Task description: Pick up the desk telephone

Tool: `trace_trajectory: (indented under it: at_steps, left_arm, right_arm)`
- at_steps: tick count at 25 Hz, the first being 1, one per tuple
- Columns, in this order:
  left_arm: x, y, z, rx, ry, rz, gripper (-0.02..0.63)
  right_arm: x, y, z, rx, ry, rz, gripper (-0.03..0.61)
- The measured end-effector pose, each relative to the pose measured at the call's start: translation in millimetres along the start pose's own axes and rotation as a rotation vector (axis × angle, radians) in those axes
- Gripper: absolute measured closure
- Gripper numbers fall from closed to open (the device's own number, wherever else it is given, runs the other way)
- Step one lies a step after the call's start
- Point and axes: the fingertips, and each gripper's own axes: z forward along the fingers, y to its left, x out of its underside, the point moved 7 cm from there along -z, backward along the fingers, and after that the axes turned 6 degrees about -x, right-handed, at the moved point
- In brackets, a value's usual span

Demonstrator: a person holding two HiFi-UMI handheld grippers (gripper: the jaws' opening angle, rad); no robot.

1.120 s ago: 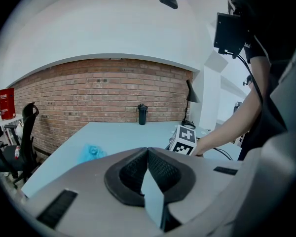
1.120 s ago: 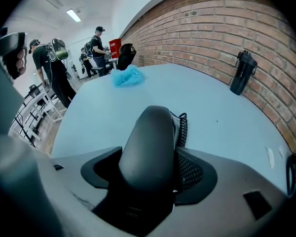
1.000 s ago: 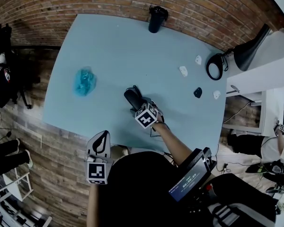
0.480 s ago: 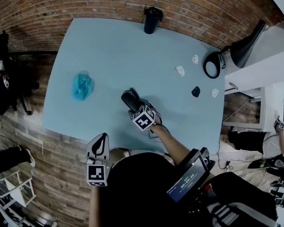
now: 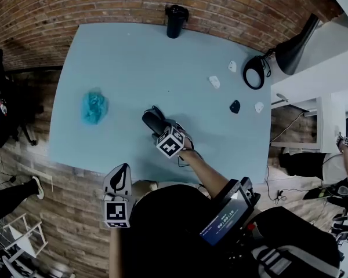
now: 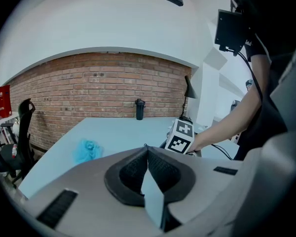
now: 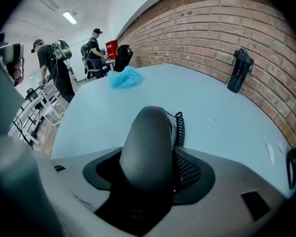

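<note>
The black desk telephone (image 5: 151, 119) lies on the pale blue table (image 5: 127, 57), near its middle front. In the right gripper view its rounded handset (image 7: 147, 132) fills the gap between the jaws, and the coiled cord (image 7: 179, 127) shows beside it. My right gripper (image 5: 158, 127) points steeply down onto it. Its jaws have just been closing and now grip the handset. My left gripper (image 5: 123, 169) hangs off the table's front edge, pads together and empty. In the left gripper view, this left gripper (image 6: 148, 154) points toward the right gripper's marker cube (image 6: 180, 136).
A black bottle (image 5: 174, 19) stands at the table's far edge. A crumpled blue cloth (image 5: 94, 106) lies at the left. At the right are small white pieces (image 5: 214, 81), a small black piece (image 5: 235, 106) and a black lamp (image 5: 290, 48). People (image 7: 52, 63) stand beyond the table.
The head camera has shifted, so the table and its things sit a little further left in the picture. Both grippers keep their places relative to the table and the telephone.
</note>
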Motion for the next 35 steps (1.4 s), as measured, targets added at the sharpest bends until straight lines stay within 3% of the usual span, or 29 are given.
trace_trajectory:
  at_steps: [35]
  left_arm:
    - [5, -11, 10, 0.030, 0.040, 0.015, 0.609]
  right_arm:
    - [-1, 3, 1, -0.011, -0.019, -0.007, 0.293]
